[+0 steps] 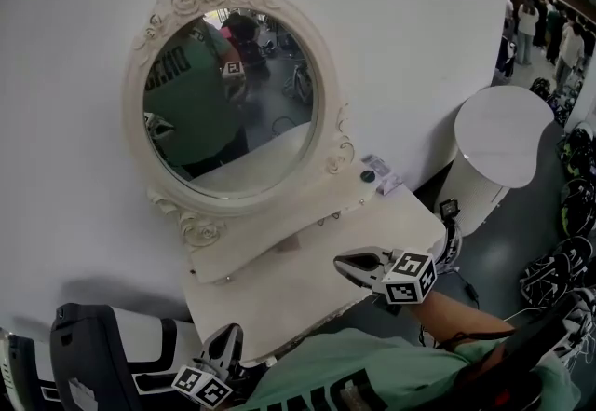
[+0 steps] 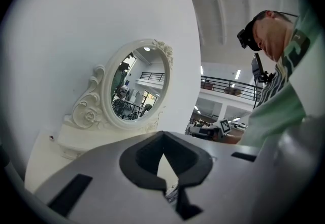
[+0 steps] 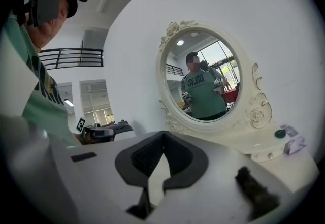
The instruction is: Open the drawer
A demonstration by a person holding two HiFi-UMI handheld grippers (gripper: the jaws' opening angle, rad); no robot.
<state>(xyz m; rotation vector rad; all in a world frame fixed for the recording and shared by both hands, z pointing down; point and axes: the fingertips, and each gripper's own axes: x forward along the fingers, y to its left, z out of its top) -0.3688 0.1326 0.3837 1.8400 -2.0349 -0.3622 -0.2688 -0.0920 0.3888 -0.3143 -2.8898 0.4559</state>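
Note:
A white dressing table [image 1: 307,293] with an oval mirror [image 1: 233,102] stands against the wall. Under the mirror runs a low drawer unit [image 1: 279,246] with small knobs [image 1: 321,220], its fronts closed. My right gripper [image 1: 341,262] hovers over the tabletop's right part, shut and empty, short of the drawer fronts. My left gripper [image 1: 230,335] is at the table's near left edge, also shut with nothing in it. In the left gripper view the left gripper [image 2: 162,139] points at the mirror base [image 2: 76,136]. In the right gripper view the right gripper [image 3: 163,135] faces a drawer knob [image 3: 269,156].
A small dark green object [image 1: 369,176] and a card [image 1: 386,180] lie on the shelf's right end. A round white pedestal [image 1: 503,134] stands to the right, with dark gear [image 1: 570,213] on the floor beyond it. A black and white chair [image 1: 102,344] sits at lower left.

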